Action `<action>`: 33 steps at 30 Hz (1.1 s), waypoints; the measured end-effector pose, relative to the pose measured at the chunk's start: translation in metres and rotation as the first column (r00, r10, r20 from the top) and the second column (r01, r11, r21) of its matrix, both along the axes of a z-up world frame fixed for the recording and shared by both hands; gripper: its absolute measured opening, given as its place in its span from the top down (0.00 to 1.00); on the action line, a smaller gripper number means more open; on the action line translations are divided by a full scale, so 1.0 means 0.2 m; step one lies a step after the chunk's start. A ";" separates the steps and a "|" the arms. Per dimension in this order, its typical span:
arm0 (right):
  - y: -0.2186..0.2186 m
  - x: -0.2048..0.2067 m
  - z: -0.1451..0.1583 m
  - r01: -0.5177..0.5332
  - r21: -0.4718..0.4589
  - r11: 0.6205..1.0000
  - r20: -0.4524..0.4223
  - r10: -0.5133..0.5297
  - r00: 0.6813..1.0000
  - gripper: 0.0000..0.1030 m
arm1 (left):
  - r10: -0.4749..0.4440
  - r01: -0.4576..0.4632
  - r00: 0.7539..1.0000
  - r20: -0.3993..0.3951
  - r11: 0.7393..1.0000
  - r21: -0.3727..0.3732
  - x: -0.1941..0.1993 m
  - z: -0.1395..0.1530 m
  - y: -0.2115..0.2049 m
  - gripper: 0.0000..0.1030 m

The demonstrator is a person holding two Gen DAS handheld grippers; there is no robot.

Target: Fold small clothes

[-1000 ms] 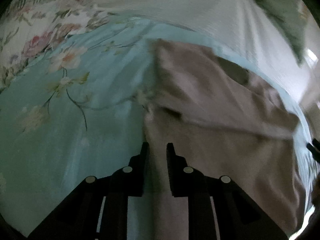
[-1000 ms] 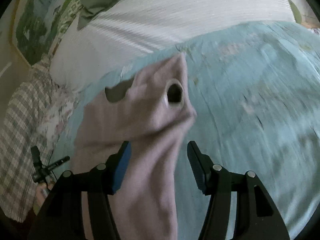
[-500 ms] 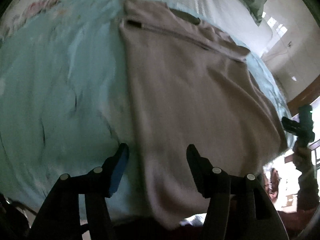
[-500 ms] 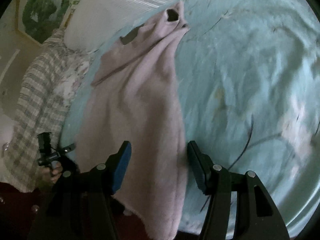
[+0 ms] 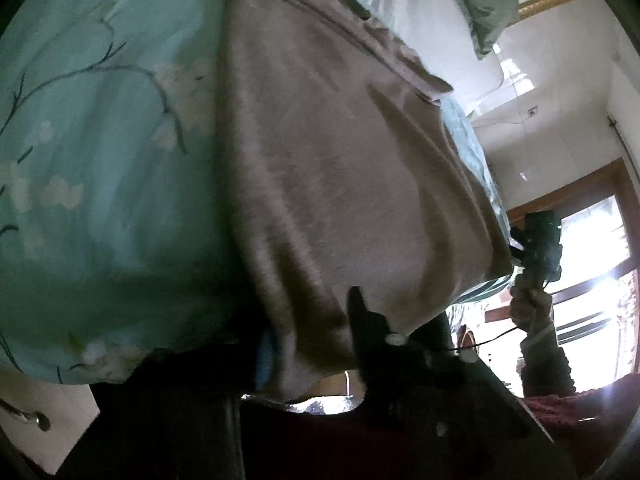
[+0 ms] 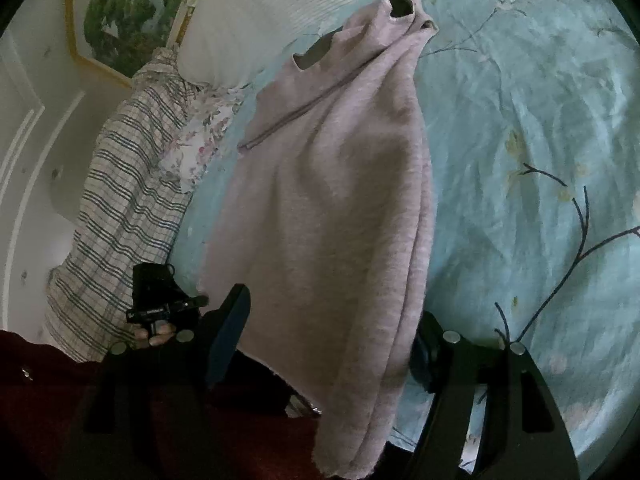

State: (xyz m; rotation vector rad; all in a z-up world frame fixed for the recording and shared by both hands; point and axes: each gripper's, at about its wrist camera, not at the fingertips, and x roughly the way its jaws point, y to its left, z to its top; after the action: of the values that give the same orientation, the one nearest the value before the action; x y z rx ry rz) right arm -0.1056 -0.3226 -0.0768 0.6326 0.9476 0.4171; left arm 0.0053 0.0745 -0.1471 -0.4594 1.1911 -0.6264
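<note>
A pale pink sweater (image 5: pixel 344 168) lies lengthwise on the turquoise floral bedspread (image 5: pixel 100 152), sleeves folded in, neck at the far end, hem hanging over the bed's near edge. It also shows in the right wrist view (image 6: pixel 340 208). My left gripper (image 5: pixel 308 328) is open at the hem, which drapes between its fingers and hides the left one. My right gripper (image 6: pixel 332 328) is open, its fingers astride the hem. Each gripper appears in the other's view, the right (image 5: pixel 536 240) and the left (image 6: pixel 156 296).
The bedspread (image 6: pixel 520 140) stretches away on both sides. A white pillow (image 6: pixel 256 28), a checked cloth (image 6: pixel 120 216) and a framed picture (image 6: pixel 132 12) lie at the head of the bed. A dark red garment (image 5: pixel 400 440) fills the foreground below the bed edge.
Both grippers have pulled back from the sweater's far end to the hem at the near bed edge. The left gripper has opened. The sweater now lies stretched out long.
</note>
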 end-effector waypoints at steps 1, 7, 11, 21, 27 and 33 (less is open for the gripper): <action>0.01 0.00 0.00 0.000 -0.011 1.000 -0.006 0.000 1.000 0.51 | -0.002 0.002 1.000 0.002 1.000 -0.004 0.01 0.00 0.01 0.76; 0.00 -0.09 0.00 0.015 0.025 1.000 -0.012 -0.015 1.000 0.93 | -0.017 0.017 0.999 0.051 1.000 0.006 0.01 0.04 0.02 0.93; -0.03 -0.19 0.02 0.027 0.095 0.995 0.034 -0.031 0.999 0.95 | -0.033 0.032 0.985 0.168 0.999 0.010 -0.06 0.19 0.02 0.94; -0.05 -0.17 -0.04 0.021 0.139 0.990 0.030 -0.025 0.999 0.95 | -0.062 0.062 0.995 0.078 0.998 0.002 0.04 0.07 0.02 0.87; -0.12 -0.20 0.01 0.057 0.242 0.969 0.101 -0.084 0.991 0.95 | -0.043 0.047 0.987 0.153 0.999 -0.021 -0.02 0.14 0.05 0.94; -0.11 -0.12 0.12 0.065 0.262 0.963 0.166 -0.111 0.980 0.95 | 0.013 0.000 0.968 0.250 0.999 -0.054 -0.02 0.34 0.06 0.95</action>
State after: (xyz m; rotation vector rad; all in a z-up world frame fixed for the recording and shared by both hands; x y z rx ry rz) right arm -0.1293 -0.3443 -0.0528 0.8544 0.6962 0.5127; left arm 0.0006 0.0856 -0.0787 -0.4153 0.9344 -0.6906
